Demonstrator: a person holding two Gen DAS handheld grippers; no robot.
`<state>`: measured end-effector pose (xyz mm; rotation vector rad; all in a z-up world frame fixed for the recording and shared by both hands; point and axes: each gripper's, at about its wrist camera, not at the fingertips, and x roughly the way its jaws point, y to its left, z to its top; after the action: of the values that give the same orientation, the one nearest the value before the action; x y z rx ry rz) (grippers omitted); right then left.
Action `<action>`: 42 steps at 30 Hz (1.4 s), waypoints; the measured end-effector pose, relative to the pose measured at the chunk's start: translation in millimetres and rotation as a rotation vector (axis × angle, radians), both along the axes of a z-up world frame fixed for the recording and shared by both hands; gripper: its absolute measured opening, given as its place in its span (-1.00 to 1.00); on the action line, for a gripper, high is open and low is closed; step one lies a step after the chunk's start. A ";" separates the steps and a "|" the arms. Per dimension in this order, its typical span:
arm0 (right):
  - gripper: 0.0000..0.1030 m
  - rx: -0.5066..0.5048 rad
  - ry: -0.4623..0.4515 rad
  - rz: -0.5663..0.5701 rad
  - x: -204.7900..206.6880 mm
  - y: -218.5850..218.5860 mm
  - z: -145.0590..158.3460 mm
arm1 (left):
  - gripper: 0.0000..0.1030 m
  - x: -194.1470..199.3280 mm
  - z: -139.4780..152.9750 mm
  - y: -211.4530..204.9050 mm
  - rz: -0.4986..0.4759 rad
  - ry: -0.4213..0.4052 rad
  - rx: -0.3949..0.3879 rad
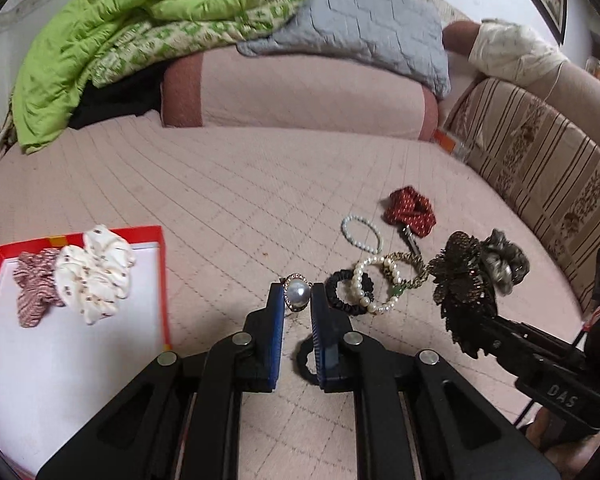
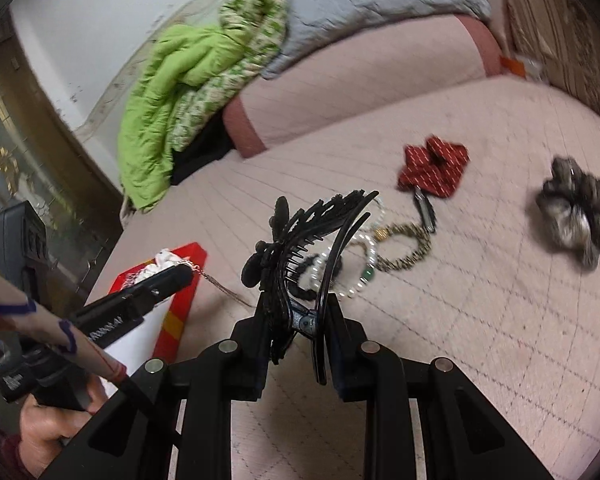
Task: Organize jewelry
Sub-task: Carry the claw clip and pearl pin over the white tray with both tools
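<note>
Both picks look made; delivery comes next. The left gripper [image 1: 298, 294] pinches a pearl ring [image 1: 297, 291] above the bed [image 1: 220, 208], and the right gripper [image 2: 300, 320] clamps a black hair claw [image 2: 300, 248]. Each should swing toward the red box [image 1: 162, 276] (scrunchies already inside) and release there.

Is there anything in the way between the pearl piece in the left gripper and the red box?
Nothing visible. The left gripper is shut on the pearl piece, and only bare pink bedspread lies between it and the red box. Two scrunchies fill the box's far end; its near white floor is free.
</note>
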<state>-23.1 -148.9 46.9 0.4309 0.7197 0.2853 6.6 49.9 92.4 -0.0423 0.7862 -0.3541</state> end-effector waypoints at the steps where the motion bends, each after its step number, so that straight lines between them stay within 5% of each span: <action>1: -0.48 -0.005 -0.011 0.007 -0.6 1.9 1.2 | -0.76 -3.2 4.0 3.6 0.007 -0.009 -0.004; 18: -0.48 -0.066 -0.116 0.183 -19.1 51.0 14.2 | -0.76 -43.6 28.6 71.9 0.117 -0.073 -0.031; 42: -0.48 -0.055 -0.059 0.291 -33.2 116.2 26.0 | -0.75 -55.9 19.6 146.4 0.213 -0.093 -0.083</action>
<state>-56.3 -32.7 72.9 0.2633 0.7309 0.5484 -49.2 196.2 112.0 -0.1851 0.6677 -0.1854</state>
